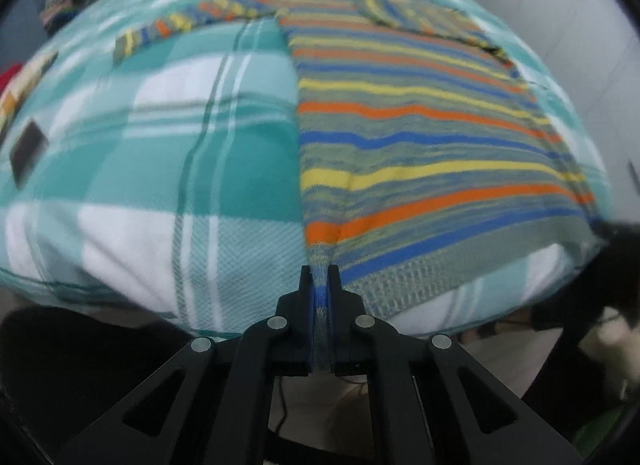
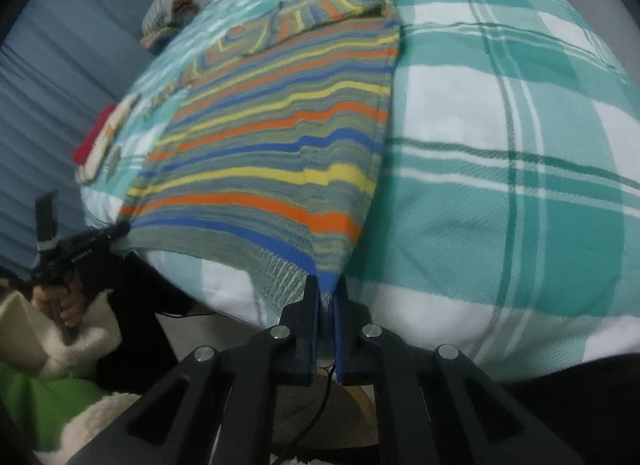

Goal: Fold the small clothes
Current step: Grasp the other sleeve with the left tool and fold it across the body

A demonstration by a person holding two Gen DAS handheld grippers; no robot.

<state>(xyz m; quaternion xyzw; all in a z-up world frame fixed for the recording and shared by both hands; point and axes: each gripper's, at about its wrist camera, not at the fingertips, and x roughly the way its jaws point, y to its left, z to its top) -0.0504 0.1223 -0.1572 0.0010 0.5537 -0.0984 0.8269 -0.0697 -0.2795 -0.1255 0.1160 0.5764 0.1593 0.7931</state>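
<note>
A striped knit sweater [image 1: 420, 121] in orange, yellow, blue and grey-green lies flat on a teal plaid blanket [image 1: 160, 145]. One sleeve [image 1: 180, 23] stretches out to the far left, the other sleeve [image 1: 424, 15] is folded across the chest. My left gripper [image 1: 319, 271] is shut on the sweater's near left hem corner. My right gripper [image 2: 326, 285] is shut on the sweater's [image 2: 280, 137] near right hem corner at the blanket's [image 2: 500, 185] front edge. The left gripper [image 2: 100, 235] also shows at the far left of the right wrist view.
A dark flat device [image 1: 26, 151] lies on the blanket at the left. A red and cream folded pile [image 2: 100, 137] sits at the bed's left edge. More clothes [image 2: 172, 13] are heaped at the far corner. Blue curtains [image 2: 48, 65] hang on the left.
</note>
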